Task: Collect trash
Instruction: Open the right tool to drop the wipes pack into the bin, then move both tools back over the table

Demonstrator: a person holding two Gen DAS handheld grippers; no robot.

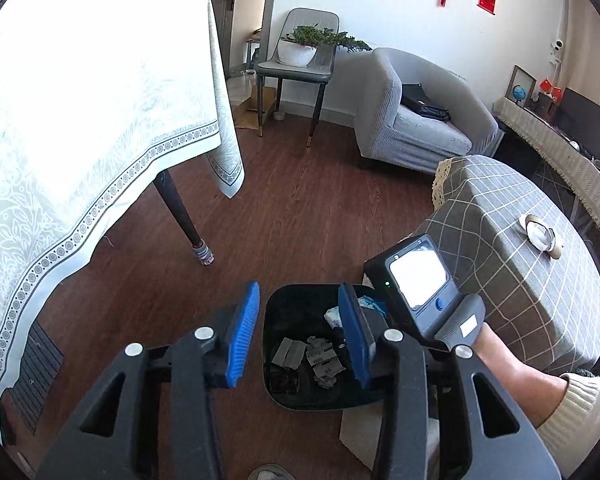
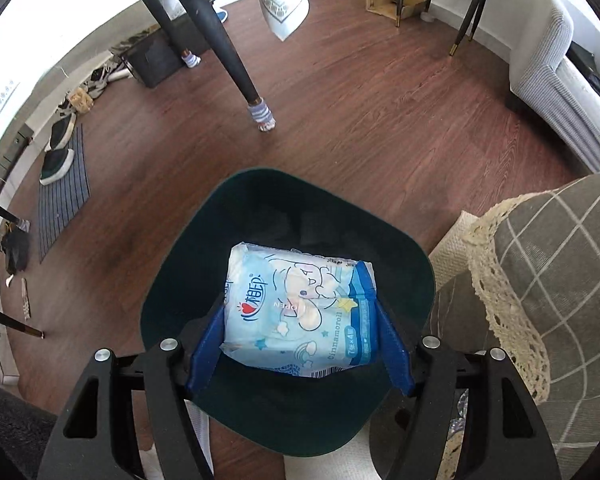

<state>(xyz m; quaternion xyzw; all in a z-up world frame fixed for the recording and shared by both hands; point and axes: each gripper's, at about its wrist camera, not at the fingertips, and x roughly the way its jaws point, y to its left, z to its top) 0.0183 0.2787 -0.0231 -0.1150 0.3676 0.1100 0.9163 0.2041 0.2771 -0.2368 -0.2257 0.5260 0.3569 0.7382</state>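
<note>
A dark green trash bin (image 1: 316, 394) stands on the wood floor and holds grey torn scraps (image 1: 308, 356). My left gripper (image 1: 300, 328) is open and empty above the bin. My right gripper (image 2: 300, 340) is shut on a light blue tissue pack (image 2: 300, 312) and holds it over the bin's opening (image 2: 204, 264). The right gripper's body (image 1: 420, 284) shows in the left wrist view, at the bin's right side, with the pack's edge (image 1: 334, 316) peeking beside it.
A table with a white cloth (image 1: 80, 120) stands at left on a dark leg (image 1: 184, 220). A low table with a grey checked cloth (image 1: 532, 264) is right of the bin. A grey armchair (image 1: 420, 120) and a chair with a plant (image 1: 300, 56) stand behind.
</note>
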